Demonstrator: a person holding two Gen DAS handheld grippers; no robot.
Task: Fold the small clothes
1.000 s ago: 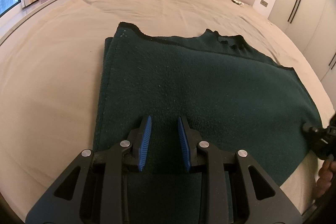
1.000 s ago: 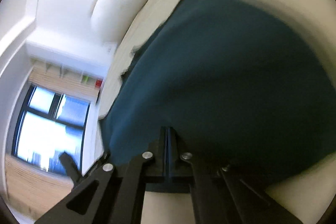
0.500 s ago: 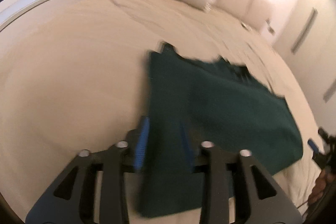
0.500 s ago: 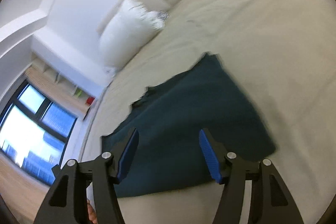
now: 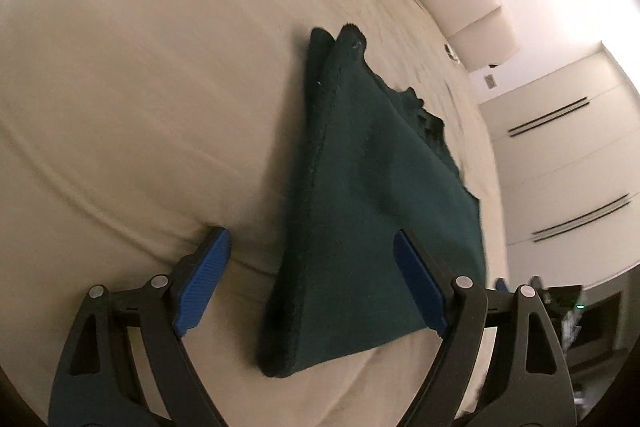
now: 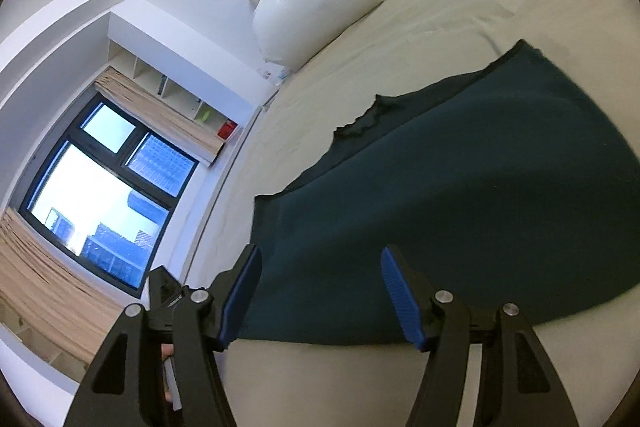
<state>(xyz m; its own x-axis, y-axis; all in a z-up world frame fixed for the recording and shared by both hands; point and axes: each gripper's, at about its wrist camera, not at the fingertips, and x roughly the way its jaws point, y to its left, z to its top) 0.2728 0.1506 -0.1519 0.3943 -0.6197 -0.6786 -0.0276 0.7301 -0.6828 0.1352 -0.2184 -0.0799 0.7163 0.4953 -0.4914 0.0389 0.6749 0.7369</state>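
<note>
A dark green knitted garment lies folded flat on the beige bed. It also shows in the right wrist view. My left gripper is wide open and empty, low over the garment's near left corner, with one blue pad over the sheet and the other over the cloth. My right gripper is wide open and empty, just above the garment's near edge. Part of the other gripper shows at its lower left.
A white pillow leans on the padded headboard at the far end. White wardrobe doors stand to the right of the bed. A window and shelves are on the left side.
My right gripper was shut on the garment's edge, then let go and opened wide. My left gripper opened wider, tilted, and shifted to the garment's left corner.
</note>
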